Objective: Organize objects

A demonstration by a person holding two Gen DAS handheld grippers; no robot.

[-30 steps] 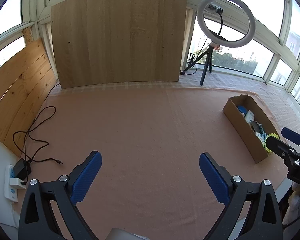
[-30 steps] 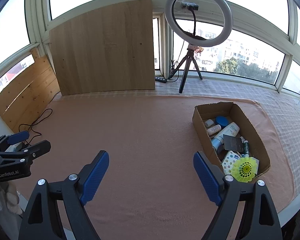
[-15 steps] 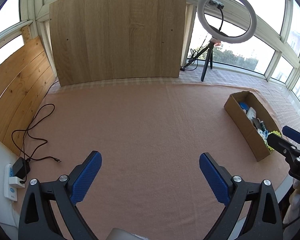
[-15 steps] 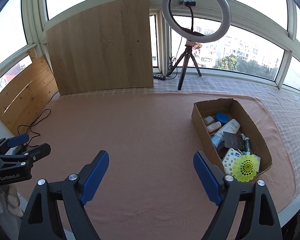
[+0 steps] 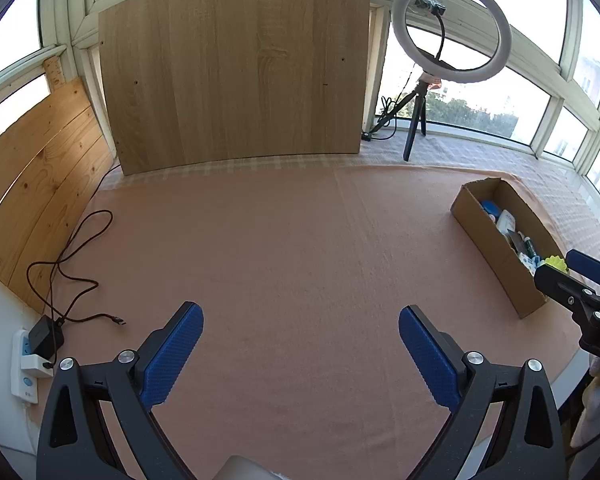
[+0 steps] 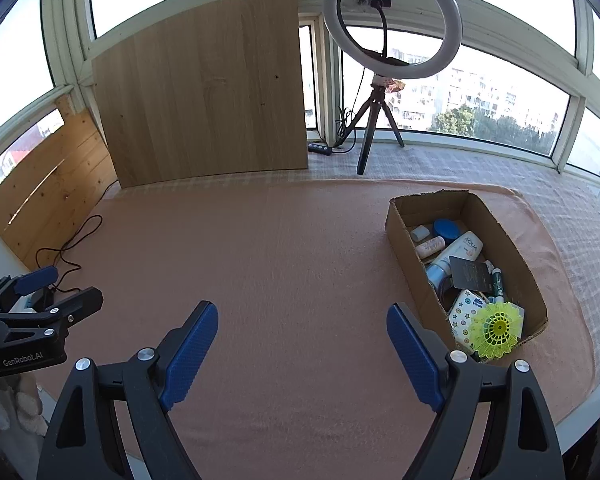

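A cardboard box stands at the right of the pink cloth and also shows in the left wrist view. It holds several items: a white AQUA tube, a blue lid, a dark card, a patterned pack and a yellow shuttlecock. My left gripper is open and empty over the cloth's front left; it also shows in the right wrist view. My right gripper is open and empty, left of the box; it also shows in the left wrist view.
A pink cloth covers the table. A wooden board leans at the back, wooden slats at the left. A ring light on a tripod stands behind the box. A black cable and charger lie at the left edge.
Both grippers have drawn back and risen a little, so the box and the boards look slightly farther. Both stay open and empty. Nothing on the cloth has moved.
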